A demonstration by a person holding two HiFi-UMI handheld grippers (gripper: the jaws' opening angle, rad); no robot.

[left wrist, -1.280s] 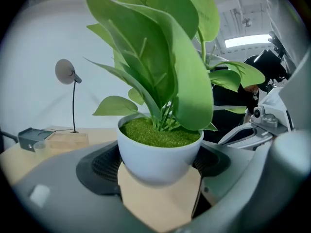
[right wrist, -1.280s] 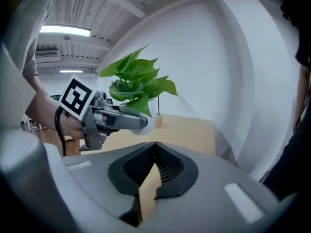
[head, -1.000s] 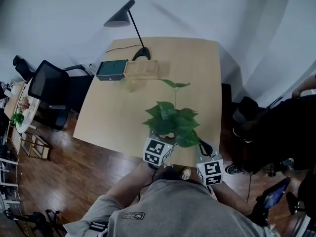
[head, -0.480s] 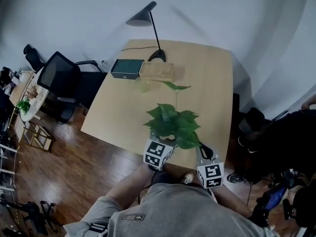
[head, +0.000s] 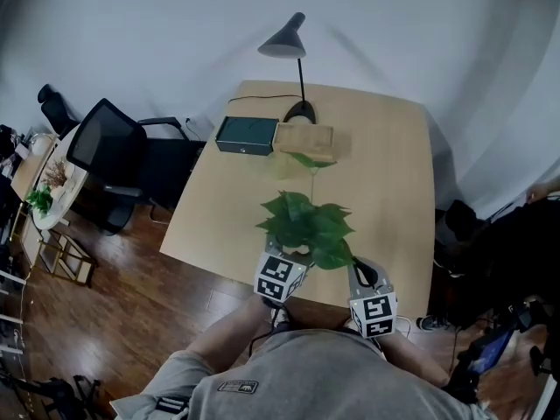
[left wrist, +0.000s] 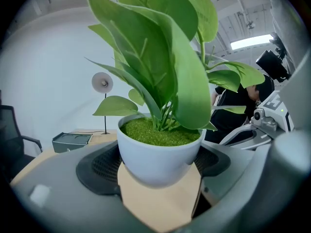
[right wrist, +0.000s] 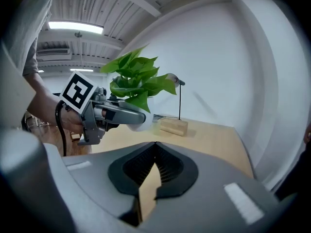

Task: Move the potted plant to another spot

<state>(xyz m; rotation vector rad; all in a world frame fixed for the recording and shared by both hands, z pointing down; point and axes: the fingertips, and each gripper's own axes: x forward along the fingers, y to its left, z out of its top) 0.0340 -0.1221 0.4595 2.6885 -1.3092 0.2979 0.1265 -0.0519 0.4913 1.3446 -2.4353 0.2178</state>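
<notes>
Because the pot (left wrist: 156, 157) must travel, our left gripper (head: 290, 258) clamps its sides above the near edge of the desk (head: 385, 173) — the right gripper (right wrist: 154, 149), closed on nothing, we judge unneeded.

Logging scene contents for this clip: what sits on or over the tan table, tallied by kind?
Black desk lamp: 1
Dark green rectangular box: 1
Light wooden block: 1
Leafy green plant in white pot: 1
Total: 4
Pale see-through patch beside the block: unclear, not counted.

A pale table (head: 394, 182) stands by a white wall (head: 157, 33) on dark, seemingly wooden floor (head: 122, 304), black chair (head: 109, 143) alongside.
</notes>
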